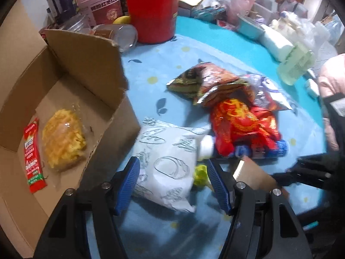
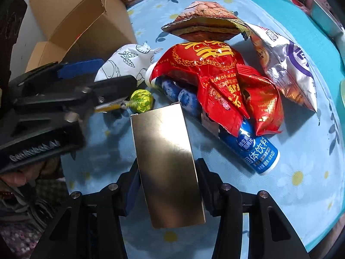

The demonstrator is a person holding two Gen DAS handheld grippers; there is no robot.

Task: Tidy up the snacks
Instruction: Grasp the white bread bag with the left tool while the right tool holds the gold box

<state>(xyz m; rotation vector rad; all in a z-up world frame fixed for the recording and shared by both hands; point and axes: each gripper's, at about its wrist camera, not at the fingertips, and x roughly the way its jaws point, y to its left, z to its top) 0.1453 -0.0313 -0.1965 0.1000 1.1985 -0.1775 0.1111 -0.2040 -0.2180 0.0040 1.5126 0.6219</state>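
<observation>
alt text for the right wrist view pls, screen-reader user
The right tongs clamp a flat, shiny gold box above a blue floral tablecloth. Beyond it lie a red foil bag over a blue drink tube, a silver chip bag and a green lollipop. The left tongs reach toward a white bread bag near a cardboard box.

Gold box – smooth card, brushed metallic sheen. Red snack bag – glossy crinkled foil. Cardboard box matt, raw brown. Tablecloth – soft matt cloth, printed. White bread bag: thin plastic film.
</observation>
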